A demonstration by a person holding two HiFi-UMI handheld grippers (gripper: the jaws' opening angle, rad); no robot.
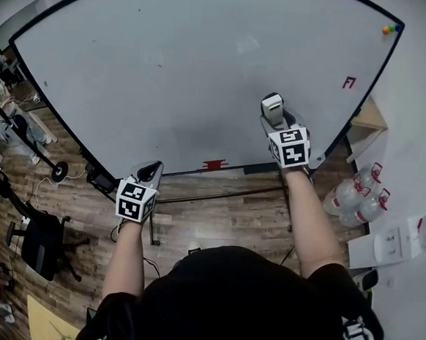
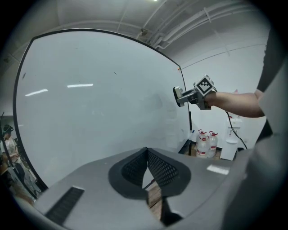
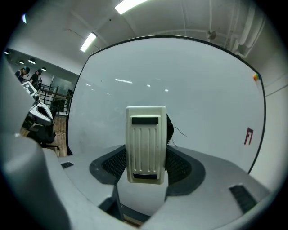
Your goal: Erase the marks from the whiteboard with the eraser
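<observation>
Whiteboard (image 1: 171, 52) filled your view, eraser (image 1: 273, 104) clamped in your right gripper (image 1: 274, 118) at its four o'clock, left gripper (image 1: 148, 174) closed empty; with the red mark (image 1: 348, 82) at the eraser's two o'clock, you likely needed flat, firm strokes there.

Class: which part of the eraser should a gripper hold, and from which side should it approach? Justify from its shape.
Grip the eraser across its two long straight edges, coming from its ribbed back. Those edges are parallel, and this leaves the opposite face free toward the whiteboard. The right gripper holds it so.
</observation>
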